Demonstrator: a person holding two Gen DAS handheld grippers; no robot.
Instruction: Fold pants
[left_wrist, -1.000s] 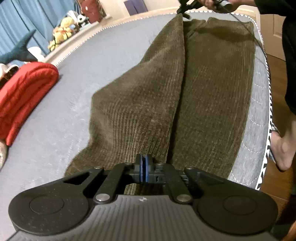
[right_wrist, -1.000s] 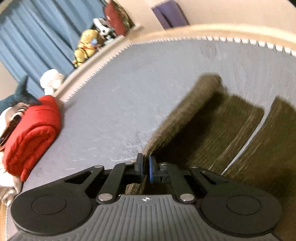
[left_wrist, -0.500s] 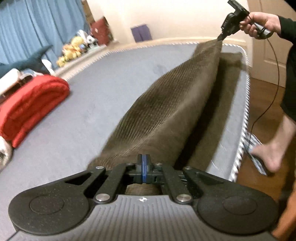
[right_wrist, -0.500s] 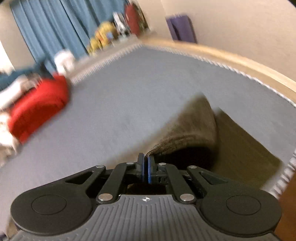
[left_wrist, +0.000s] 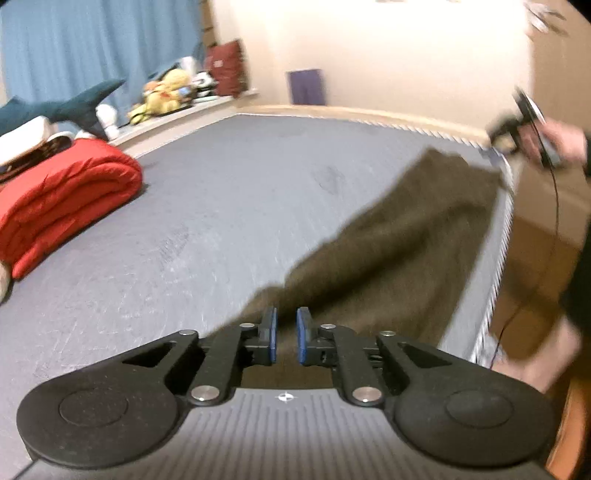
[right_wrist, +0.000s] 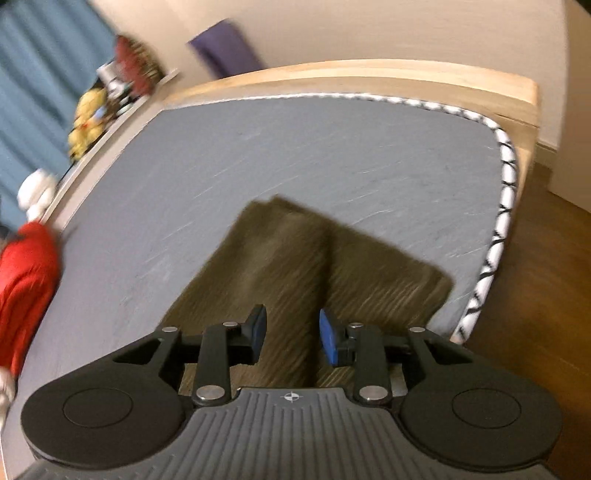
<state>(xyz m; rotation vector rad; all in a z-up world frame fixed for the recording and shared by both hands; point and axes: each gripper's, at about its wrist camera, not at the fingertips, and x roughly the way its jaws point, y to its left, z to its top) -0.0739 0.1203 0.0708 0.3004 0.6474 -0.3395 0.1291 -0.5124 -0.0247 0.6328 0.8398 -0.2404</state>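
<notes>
Pants (left_wrist: 388, 254) lie on the mattress (left_wrist: 221, 206) under both grippers — left (left_wrist: 286, 334), right (right_wrist: 291, 334) (jaws apart).

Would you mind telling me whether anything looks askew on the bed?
The pants lie folded lengthwise, but the legs' ends do not line up: one reaches farther than the other. Both claws are open.

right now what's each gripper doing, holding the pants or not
Left gripper: open, holding nothing, above the brown corduroy pants.
Right gripper: open, holding nothing, pants below it.
</notes>
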